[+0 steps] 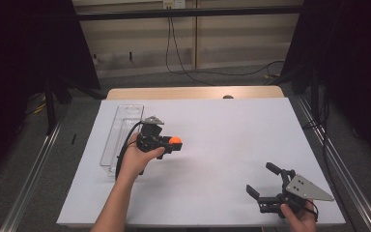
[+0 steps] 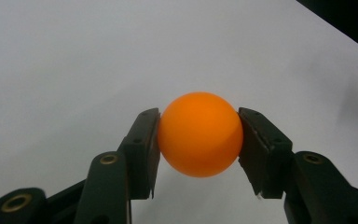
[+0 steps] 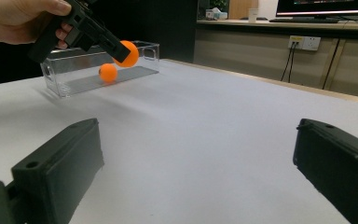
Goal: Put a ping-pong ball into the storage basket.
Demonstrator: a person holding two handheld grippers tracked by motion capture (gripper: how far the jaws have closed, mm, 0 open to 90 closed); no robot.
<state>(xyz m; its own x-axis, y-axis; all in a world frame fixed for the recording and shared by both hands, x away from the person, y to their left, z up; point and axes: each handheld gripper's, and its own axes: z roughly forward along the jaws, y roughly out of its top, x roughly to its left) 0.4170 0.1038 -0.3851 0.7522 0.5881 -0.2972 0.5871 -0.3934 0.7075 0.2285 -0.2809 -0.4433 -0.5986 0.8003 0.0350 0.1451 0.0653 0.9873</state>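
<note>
An orange ball (image 2: 199,133) sits clamped between the two black jaws of my left gripper (image 2: 198,140), held above the white table sheet. From above, that ball (image 1: 175,141) pokes out to the right of the left gripper (image 1: 173,144), just right of a clear plastic tray (image 1: 117,130). In the right gripper view the held ball (image 3: 128,53) hangs in front of the tray (image 3: 65,77), where a second orange ball (image 3: 107,73) lies inside. My right gripper (image 1: 264,180) rests near the table's front right, jaws wide apart with nothing between them.
A white sheet (image 1: 222,145) covers the table, with a wooden strip (image 1: 193,92) along its far edge. Metal rails run down both sides of the table. Cables hang on the wall behind.
</note>
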